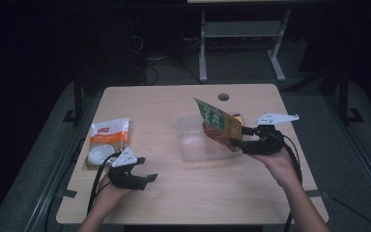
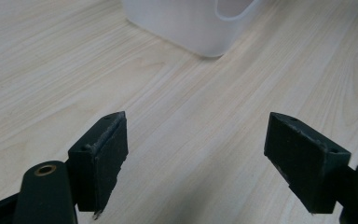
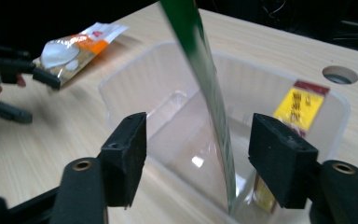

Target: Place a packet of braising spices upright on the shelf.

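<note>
Snack packet stands on edge inside the clear plastic tub mid-desk, leaning on the right wall. My right gripper has its fingers spread either side of the packet, not pressing, so it can settle in. My left gripper hovers wide and empty, near the dumpling bag, probably next.

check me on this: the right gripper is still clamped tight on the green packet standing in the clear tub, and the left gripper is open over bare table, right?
Not quite. In the right gripper view the right gripper has its jaws apart: the green packet stands between them with a gap on each side, unpressed. The rest holds: the packet stands in the clear tub, and the left gripper is open over bare table.
</note>
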The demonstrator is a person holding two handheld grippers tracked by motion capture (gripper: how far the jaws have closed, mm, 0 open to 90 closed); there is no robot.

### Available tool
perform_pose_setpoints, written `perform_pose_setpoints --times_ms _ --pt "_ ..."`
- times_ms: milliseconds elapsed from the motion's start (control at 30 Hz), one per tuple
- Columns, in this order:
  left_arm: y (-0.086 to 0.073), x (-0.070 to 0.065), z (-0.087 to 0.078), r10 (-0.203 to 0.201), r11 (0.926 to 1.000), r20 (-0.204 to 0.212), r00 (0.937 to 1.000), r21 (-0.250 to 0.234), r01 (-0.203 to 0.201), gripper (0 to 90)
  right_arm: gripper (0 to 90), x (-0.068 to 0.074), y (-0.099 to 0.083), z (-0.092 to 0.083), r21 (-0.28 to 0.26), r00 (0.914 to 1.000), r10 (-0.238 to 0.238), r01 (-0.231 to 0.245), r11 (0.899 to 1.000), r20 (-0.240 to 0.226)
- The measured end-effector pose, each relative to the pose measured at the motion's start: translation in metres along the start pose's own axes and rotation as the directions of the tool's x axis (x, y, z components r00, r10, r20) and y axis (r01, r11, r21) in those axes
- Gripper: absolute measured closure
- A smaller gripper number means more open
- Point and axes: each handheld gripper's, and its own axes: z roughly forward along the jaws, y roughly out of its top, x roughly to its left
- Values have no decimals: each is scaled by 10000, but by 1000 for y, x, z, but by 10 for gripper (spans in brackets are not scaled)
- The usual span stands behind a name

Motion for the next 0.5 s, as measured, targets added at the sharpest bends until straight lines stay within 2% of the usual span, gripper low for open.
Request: perform_pose_setpoints --times_ms 67,200,367,500 --pt "0 0 0 -239 9997 101 9997 -46 239 208 333 0 -6 -4 59 10000 -60 60 10000 -30" --pt "-1 2 -2 -189 9996 260 9995 230 183 209 302 0 -20 -10 214 9998 -220 219 9995 25" --pt "0 4 -5 -100 9992 231 9997 381 91 209 285 5 -34 -11 547 9988 -490 492 9973 -52" --pt "0 5 -9 -174 9992 104 9998 358 170 209 283 12 -46 -10 766 9975 -595 622 9951 -373"
